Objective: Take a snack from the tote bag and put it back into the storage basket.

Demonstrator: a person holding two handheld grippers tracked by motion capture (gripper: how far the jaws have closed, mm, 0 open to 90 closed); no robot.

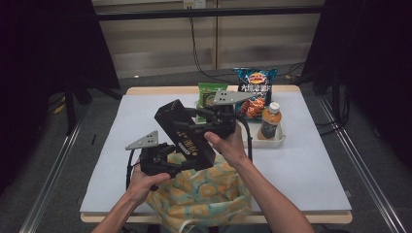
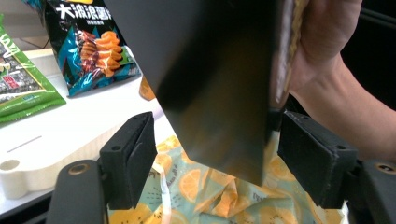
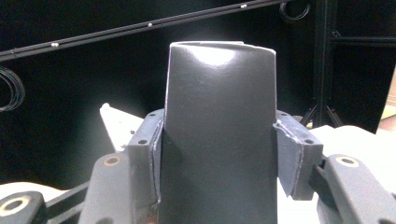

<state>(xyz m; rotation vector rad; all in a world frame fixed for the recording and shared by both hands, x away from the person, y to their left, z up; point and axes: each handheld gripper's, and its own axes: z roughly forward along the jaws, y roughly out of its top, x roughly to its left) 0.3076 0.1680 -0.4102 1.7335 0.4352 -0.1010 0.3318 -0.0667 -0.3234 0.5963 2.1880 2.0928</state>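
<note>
Box: black box (image 1: 184, 133) was held in the air over the patterned bag (image 1: 204, 187) at the surface's near edge, long axis slanting down toward the bag.
Right tongs (image 3: 217, 154): clamped on the box's sides.
Left tongs (image 2: 212, 161): wide, straddling its lower end, pads apart from it.
Writing: gold print on box unreadable; chip bag (image 1: 255, 90) bore Chinese characters.

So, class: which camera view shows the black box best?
The high view: the whole black box appears, tilted above the patterned bag, held by the right gripper. The right gripper view shows one glossy face between pressing pads; the left gripper view shows its lower end between open jaws.
</note>
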